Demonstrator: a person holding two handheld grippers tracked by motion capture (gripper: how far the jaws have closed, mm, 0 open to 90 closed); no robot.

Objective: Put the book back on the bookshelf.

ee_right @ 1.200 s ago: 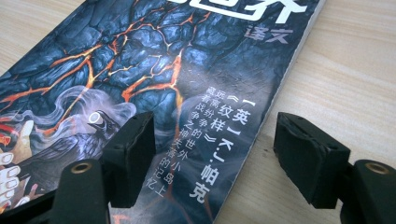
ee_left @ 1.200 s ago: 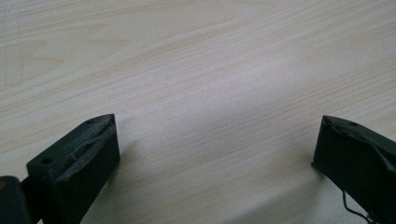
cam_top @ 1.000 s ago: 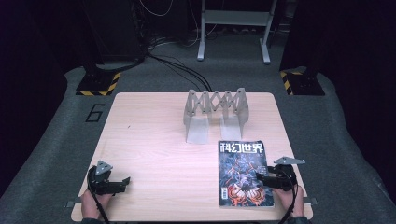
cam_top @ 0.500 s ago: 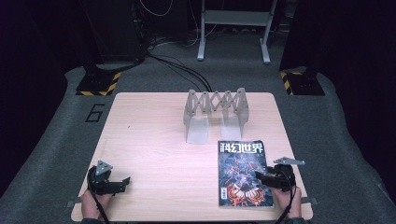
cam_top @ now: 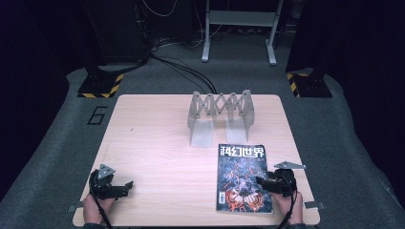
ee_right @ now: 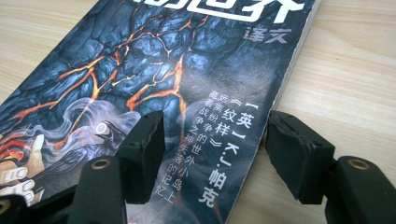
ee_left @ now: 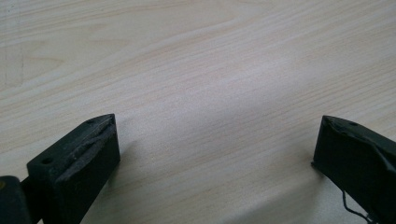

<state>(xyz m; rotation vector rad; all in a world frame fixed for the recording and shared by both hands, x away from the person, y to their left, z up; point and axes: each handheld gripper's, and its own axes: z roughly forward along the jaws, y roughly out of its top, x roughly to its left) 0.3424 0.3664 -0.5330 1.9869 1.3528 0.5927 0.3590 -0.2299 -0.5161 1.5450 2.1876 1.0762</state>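
A magazine with a dark cover, orange cracks and white Chinese title lies flat on the table's near right. My right gripper sits low at its right edge. In the right gripper view one of its fingers rests over the magazine cover and the other stands just off the page edge on the wood. The right gripper jaws have just been closing a little, with the edge strip of the magazine between them, unpinched. My left gripper rests open on bare wood at the near left, and the left gripper has nothing between its jaws.
A grey folding accordion rack with two upright plates stands at the back middle of the wooden table. Beyond the table are cables, stand bases with yellow-black stripes and a metal frame on the grey floor.
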